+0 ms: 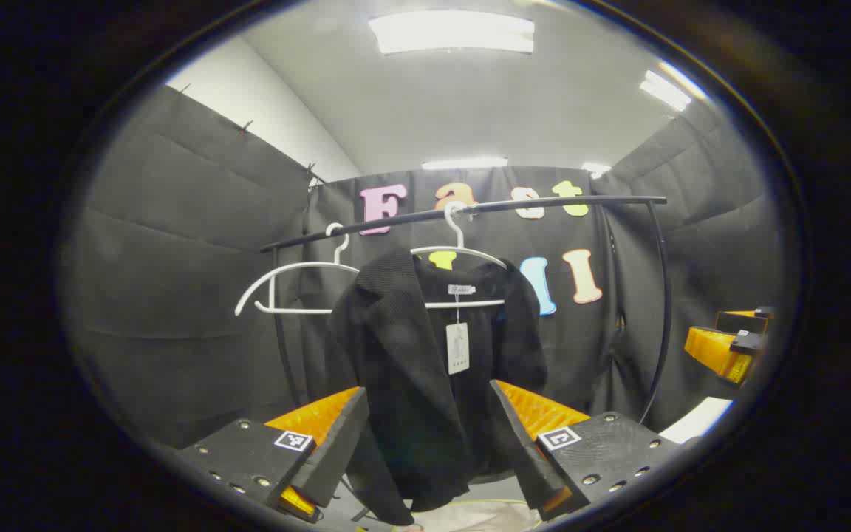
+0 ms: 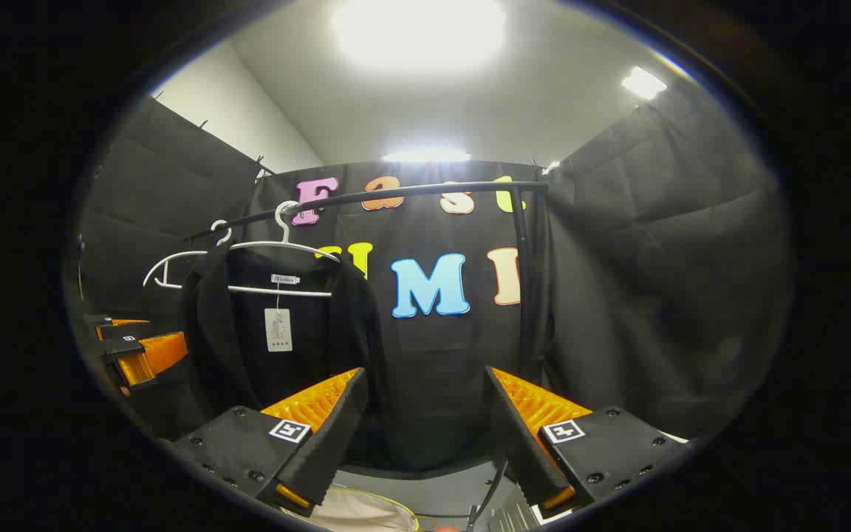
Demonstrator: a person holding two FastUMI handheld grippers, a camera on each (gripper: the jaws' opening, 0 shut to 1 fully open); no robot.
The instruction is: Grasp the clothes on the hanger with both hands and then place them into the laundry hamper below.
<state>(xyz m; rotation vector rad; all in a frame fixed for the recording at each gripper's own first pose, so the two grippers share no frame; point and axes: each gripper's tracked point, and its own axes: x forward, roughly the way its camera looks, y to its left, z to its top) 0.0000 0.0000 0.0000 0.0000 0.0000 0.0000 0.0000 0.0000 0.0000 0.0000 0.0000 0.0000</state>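
Observation:
A black jacket point(image 1: 396, 355) with a white paper tag hangs on a white hanger point(image 1: 462, 251) from the black rail point(image 1: 544, 202). My left gripper point(image 1: 425, 451) is open and faces the jacket's lower part, which shows in the gap between its fingers without being pinched. The right gripper view has the same jacket point(image 2: 337, 325) at the left. My right gripper point(image 2: 422, 443) is open and points at the bare cloth wall right of it. The pale hamper point(image 2: 359, 513) peeks in below. Each gripper shows at the other view's edge: the right gripper point(image 1: 725, 347) and the left gripper point(image 2: 137, 351).
An empty white hanger point(image 1: 285, 288) hangs on the rail left of the jacket. The rack's curved upright point(image 1: 663, 295) stands at the right, and the upright point(image 2: 521, 295) is close behind my right gripper. Black cloth walls close in on all sides.

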